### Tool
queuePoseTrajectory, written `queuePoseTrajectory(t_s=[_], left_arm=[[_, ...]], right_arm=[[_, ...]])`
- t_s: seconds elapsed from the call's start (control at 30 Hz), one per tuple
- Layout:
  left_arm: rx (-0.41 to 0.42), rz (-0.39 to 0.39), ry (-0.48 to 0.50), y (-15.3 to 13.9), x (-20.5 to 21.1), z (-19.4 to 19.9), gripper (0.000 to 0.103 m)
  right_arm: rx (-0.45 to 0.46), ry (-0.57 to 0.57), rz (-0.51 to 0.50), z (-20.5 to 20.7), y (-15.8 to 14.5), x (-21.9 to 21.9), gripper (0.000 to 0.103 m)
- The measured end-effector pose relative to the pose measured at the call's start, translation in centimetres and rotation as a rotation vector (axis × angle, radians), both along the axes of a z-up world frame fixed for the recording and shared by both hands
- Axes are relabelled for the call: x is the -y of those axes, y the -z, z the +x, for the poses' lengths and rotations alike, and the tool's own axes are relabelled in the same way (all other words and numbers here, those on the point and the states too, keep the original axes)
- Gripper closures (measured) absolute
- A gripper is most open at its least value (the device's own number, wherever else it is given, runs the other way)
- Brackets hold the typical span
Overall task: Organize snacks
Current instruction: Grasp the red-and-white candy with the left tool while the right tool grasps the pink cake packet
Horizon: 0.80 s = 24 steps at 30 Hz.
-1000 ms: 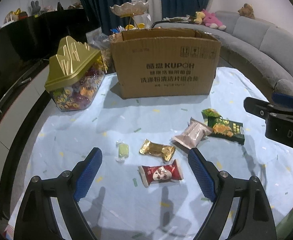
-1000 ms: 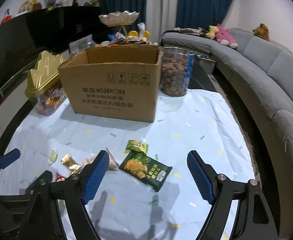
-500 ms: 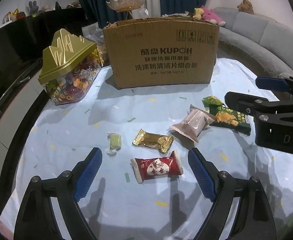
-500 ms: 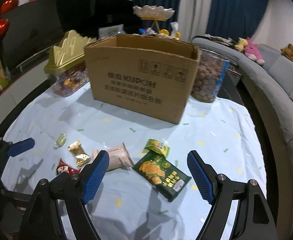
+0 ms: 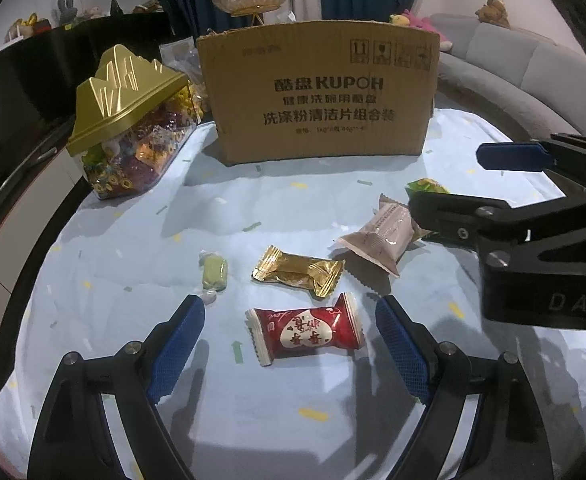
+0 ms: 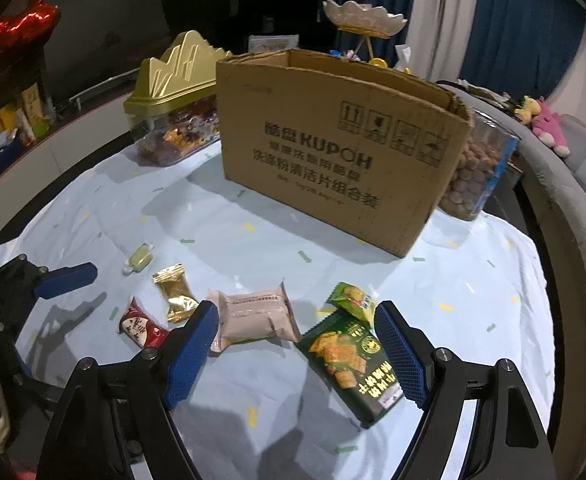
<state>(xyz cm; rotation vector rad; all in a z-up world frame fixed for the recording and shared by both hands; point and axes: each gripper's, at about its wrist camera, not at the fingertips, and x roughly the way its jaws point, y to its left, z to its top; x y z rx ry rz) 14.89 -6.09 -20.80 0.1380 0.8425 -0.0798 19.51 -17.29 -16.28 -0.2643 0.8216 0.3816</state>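
Both grippers have dropped closer, jaws wide and empty: left gripper (image 5: 289,356) frames the red candy (image 5: 305,330) at lower centre, right gripper (image 6: 293,354) the green packet (image 6: 349,364), so pickups look imminent.

Both cameras sit just behind their own blue-padded fingers, angled steeply down at the table and facing the far cardboard box (image 5: 319,96). The left wrist view hangs low and near over the red candy (image 5: 307,330), with the right gripper (image 5: 453,184) entering at its right edge. The right wrist view looks from further right – the left gripper (image 6: 67,280) shows at its left edge. Both share the box, the gold-lidded jar (image 6: 173,92) and the pink packet (image 6: 253,314).
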Motion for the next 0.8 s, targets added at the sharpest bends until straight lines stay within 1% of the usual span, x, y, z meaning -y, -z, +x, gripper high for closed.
queuePoseTrajectory(t_s=[0.17,0.5,0.6,0.67,0.8], left_arm=[[-0.009,-0.014,-0.027,0.4,-0.4,0.3,0.016],[-0.029,-0.049,-0.029,1.3,-0.6,0.6,0.02],[-0.038,-0.062,-0.022,1.5,-0.6,0.6,0.023],[-0.046,-0.065,-0.016,1.8,-0.5,0.7,0.027],[-0.058,-0.079,-0.011,2.1,-0.5,0.8,0.032]], right_arm=[[-0.019,-0.032,-0.01,0.6,0.6,-0.6,0.022],[-0.076,-0.087,-0.022,1.7,2.2,-2.2,0.022],[-0.095,-0.099,-0.031,2.0,2.8,-2.8,0.022],[-0.11,-0.102,-0.034,2.2,3.3,-3.1,0.022],[-0.136,-0.102,-0.04,2.7,4.0,-3.4,0.022]])
